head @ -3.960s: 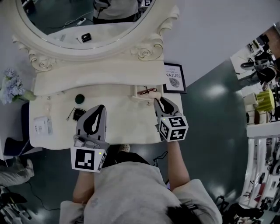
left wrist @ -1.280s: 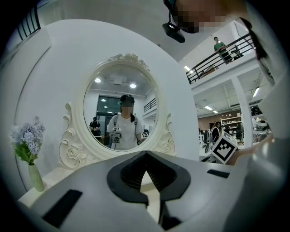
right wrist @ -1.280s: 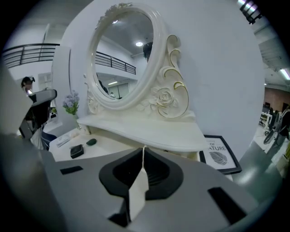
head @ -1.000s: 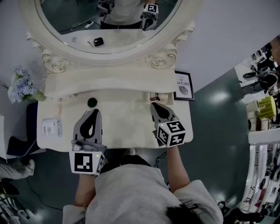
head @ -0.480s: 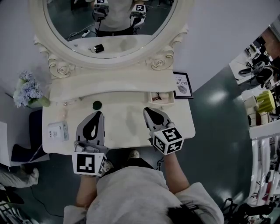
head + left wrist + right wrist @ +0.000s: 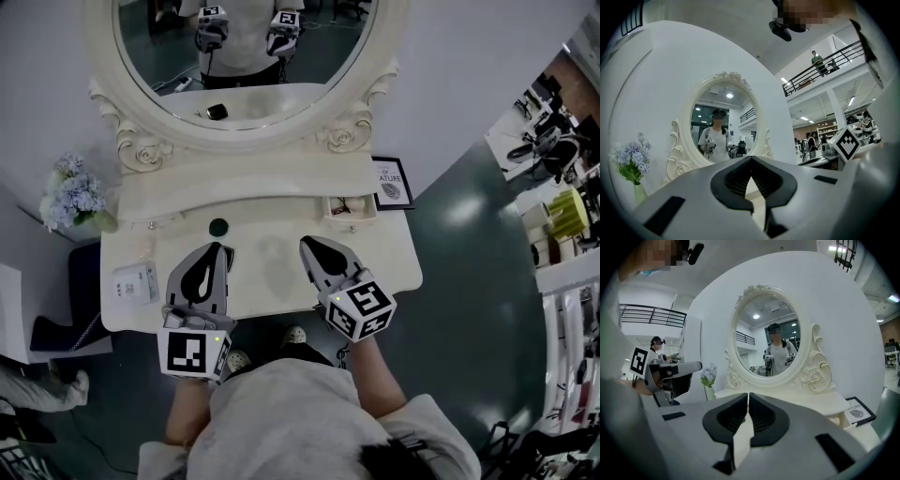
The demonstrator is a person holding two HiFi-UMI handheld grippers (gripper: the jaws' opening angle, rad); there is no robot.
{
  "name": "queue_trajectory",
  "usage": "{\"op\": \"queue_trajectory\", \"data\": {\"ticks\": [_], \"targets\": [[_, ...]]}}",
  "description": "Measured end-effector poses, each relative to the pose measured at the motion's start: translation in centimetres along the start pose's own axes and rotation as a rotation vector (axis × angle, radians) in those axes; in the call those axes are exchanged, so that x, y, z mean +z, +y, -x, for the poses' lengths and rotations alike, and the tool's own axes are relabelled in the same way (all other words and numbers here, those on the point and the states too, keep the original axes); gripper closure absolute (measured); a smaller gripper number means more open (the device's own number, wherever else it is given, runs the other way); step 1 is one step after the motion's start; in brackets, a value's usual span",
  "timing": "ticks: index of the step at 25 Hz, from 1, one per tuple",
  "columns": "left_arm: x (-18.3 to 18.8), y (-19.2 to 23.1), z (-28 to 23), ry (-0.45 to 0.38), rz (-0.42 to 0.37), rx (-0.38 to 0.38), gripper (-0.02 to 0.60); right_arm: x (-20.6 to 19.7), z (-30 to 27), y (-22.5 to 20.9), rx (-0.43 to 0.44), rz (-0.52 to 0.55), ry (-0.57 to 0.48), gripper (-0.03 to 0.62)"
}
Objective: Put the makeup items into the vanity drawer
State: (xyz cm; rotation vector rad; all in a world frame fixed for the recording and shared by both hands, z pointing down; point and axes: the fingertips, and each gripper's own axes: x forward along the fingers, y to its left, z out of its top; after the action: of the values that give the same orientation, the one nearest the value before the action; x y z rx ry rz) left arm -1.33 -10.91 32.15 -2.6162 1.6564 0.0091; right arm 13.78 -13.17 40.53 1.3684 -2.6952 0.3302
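In the head view, the cream vanity table (image 6: 272, 281) carries a small open drawer (image 6: 352, 207) at its back right, with thin dark items inside. A dark round makeup item (image 6: 218, 226) lies on the tabletop at the back left. My left gripper (image 6: 221, 247) hovers just in front of that item, shut and empty. Left of the drawer and nearer to me, my right gripper (image 6: 304, 243) is over the middle of the table, also shut with nothing in it. Both gripper views face the oval mirror (image 6: 723, 131) (image 6: 769, 345), the left gripper (image 6: 751, 160) and right gripper (image 6: 747, 394) closed tip to tip.
A white box (image 6: 134, 281) sits at the table's left edge. A vase of pale blue flowers (image 6: 73, 195) stands at the far left, a framed print (image 6: 392, 183) at the far right. The mirror's carved frame (image 6: 342, 138) rises behind the raised shelf.
My right gripper has drawn back from the open drawer, toward me and leftward over the middle of the table. The left gripper has hardly moved. The head view has shifted.
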Motion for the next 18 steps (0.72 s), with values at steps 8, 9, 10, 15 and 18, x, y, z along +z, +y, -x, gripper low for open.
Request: {"op": "queue_trajectory", "data": {"ticks": [8,9,10,15,18], "targets": [[1.1,0.6,2.3,-0.027,-0.007,-0.003,0.569,1.6,1.0,3.1,0.016,0.010,-0.058,0.568],[1.3,0.7,2.6,-0.030,-0.009,-0.003,0.568,1.8,1.2,3.5,0.017,0.014,-0.064,0.568],[1.4,0.8,3.0,-0.033,-0.010,-0.002,0.569,1.9,1.3,3.8,0.018,0.019,-0.070,0.568],[2.0,1.6,4.5,-0.049,-0.014,0.006,0.569,2.7,1.7,5.5,0.022,0.038,-0.097,0.568],[2.3,2.0,5.3,-0.056,-0.015,0.012,0.568,3.1,1.9,6.4,0.026,0.041,-0.109,0.567]]}}
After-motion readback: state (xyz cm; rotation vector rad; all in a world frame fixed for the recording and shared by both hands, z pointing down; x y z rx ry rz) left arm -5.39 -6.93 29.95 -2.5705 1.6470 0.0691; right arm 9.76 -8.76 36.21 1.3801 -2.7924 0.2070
